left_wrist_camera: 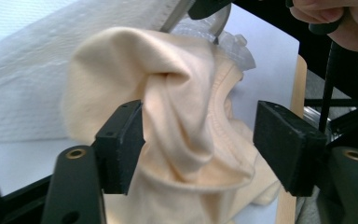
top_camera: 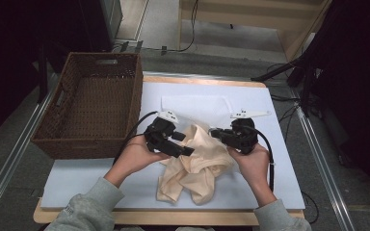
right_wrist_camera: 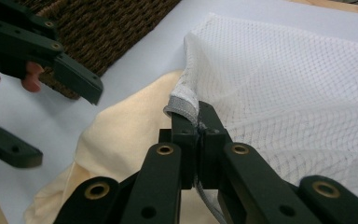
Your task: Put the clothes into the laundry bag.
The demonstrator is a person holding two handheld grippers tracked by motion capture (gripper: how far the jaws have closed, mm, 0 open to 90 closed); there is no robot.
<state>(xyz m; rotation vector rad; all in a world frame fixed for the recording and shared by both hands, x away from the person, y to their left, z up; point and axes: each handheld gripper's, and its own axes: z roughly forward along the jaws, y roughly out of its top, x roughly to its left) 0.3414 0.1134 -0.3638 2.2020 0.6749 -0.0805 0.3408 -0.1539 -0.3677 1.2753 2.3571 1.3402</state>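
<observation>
A: Entry, containers first. What is in the basket [top_camera: 89, 108]?
B: The wicker basket stands at the left of the table [top_camera: 270, 159], half off the white mat; its woven floor shows bare. The second container is the white mesh bag [top_camera: 197, 107], lying flat on the mat behind the grippers.
A: And the bag's contents?
B: Cannot tell; the mesh looks flat. The cream garment [top_camera: 197, 166] lies crumpled on the mat in front of the bag, between the two hands, its upper part touching the bag's edge.
A: Right gripper [right_wrist_camera: 198, 122]?
B: Jaws pressed together on the grey hem of the mesh bag's edge, the cloth just beside it.
A: Left gripper [left_wrist_camera: 198, 140]?
B: Jaws wide apart, a raised fold of the garment standing between them; nothing clamped.
</observation>
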